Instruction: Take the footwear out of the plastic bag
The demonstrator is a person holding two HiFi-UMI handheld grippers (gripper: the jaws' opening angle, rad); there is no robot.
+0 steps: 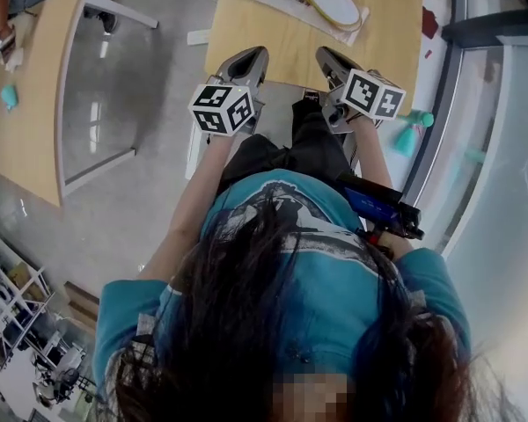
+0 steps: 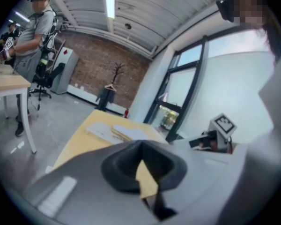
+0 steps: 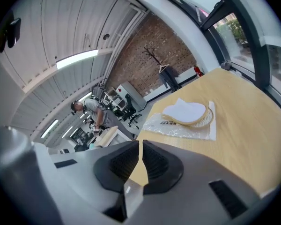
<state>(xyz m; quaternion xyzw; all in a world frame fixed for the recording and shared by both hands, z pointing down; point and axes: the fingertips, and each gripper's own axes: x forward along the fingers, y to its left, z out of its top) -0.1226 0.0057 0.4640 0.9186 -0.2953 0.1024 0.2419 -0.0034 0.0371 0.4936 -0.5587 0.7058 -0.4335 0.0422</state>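
office space with a brick wall, tall windows and a strip-lit ceiling; up front, a pale wooden table point(image 1: 273, 51). both grippers hang over its near edge, close to the person's lap.

the left gripper point(image 2: 141, 146) has its fingers point(image 2: 126, 165) pressed together with nothing between them. the right gripper point(image 3: 140, 146) shows its ribbed pads point(image 3: 154, 163) all but meeting, only a hairline slit left, and nothing is caught there either.

the footwear point(image 3: 185, 111), flat white and straw-edged, lies well beyond both sets of fingertips, at the table's far end, ahead of the right fingers and a little to their right. the bag point(image 3: 178, 128), clear plastic with some print, sits just under it and spreads toward the fingers.

as a judgement: the footwear seems to rest on top of the bag, not inside it, so the removal looks done or nearly so. whether its far edge is tucked in the plastic, i cannot tell. with both grippers empty and well apart from the pair, little seems left beyond perhaps separating the two.
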